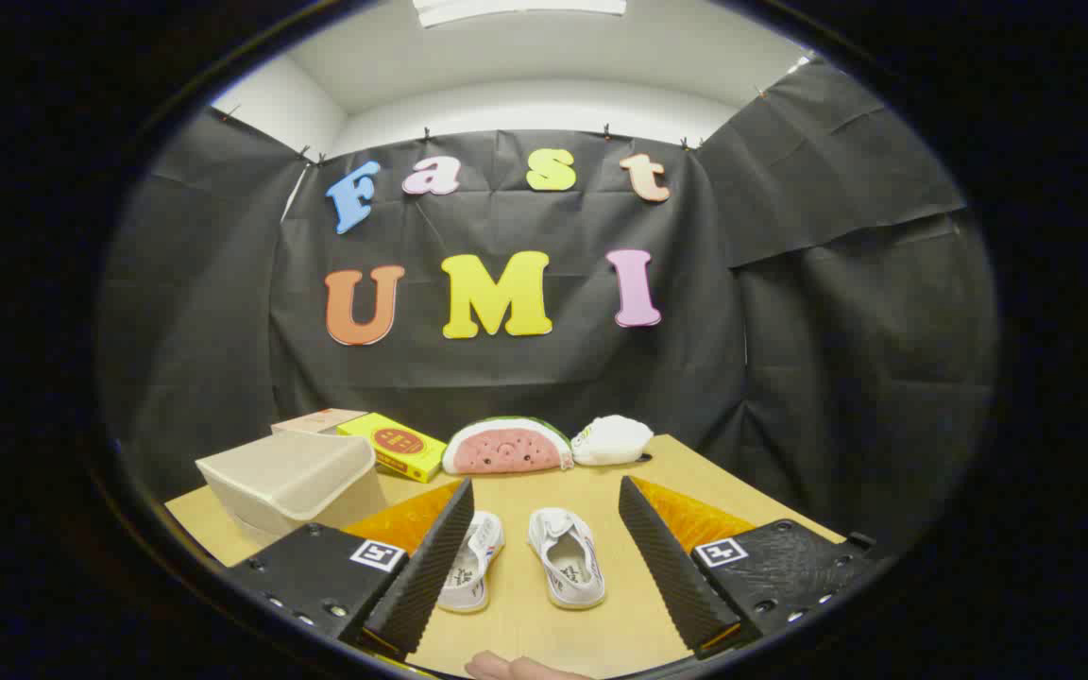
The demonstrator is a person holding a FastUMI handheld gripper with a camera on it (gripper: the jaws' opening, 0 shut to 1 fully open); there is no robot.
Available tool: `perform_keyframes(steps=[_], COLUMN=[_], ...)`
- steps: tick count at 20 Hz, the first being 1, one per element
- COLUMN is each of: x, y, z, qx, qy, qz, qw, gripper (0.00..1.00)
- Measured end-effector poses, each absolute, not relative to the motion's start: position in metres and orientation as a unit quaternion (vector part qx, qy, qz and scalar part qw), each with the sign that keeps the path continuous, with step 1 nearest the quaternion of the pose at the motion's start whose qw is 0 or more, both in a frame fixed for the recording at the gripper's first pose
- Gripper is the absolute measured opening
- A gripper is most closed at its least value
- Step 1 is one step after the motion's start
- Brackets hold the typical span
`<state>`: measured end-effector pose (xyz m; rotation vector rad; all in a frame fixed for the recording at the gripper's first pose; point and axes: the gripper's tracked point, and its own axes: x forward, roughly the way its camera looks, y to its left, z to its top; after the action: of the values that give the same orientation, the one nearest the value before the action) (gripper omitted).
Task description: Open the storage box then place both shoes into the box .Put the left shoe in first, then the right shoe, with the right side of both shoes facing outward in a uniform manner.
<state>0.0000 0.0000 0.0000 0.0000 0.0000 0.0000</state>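
Observation:
Two small white shoes lie side by side on the wooden table (620,472), soles down, openings up. The left-hand shoe (473,559) is partly covered by one finger; the other shoe (568,557) lies fully between the fingers. My gripper (544,576) hovers above them, open wide, holding nothing. The cream storage box (284,477), with its lid shut, stands beyond the left-hand finger.
A yellow box (395,446) and a pale box (317,420) lie behind the storage box. A watermelon plush (506,447) and a white plush (612,440) sit at the table's back. A fingertip of a person (506,667) shows at the near edge.

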Motion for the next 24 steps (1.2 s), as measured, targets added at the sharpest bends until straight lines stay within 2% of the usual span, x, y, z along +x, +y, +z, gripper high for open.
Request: perform_keyframes(steps=[17, 24], x=[0.012, 0.047], y=[0.002, 0.022], z=[-0.025, -0.017], qx=[-0.008, -0.007], qy=[0.033, 0.031], qz=[0.020, 0.040], qw=[0.999, 0.999], gripper=[0.95, 0.95])
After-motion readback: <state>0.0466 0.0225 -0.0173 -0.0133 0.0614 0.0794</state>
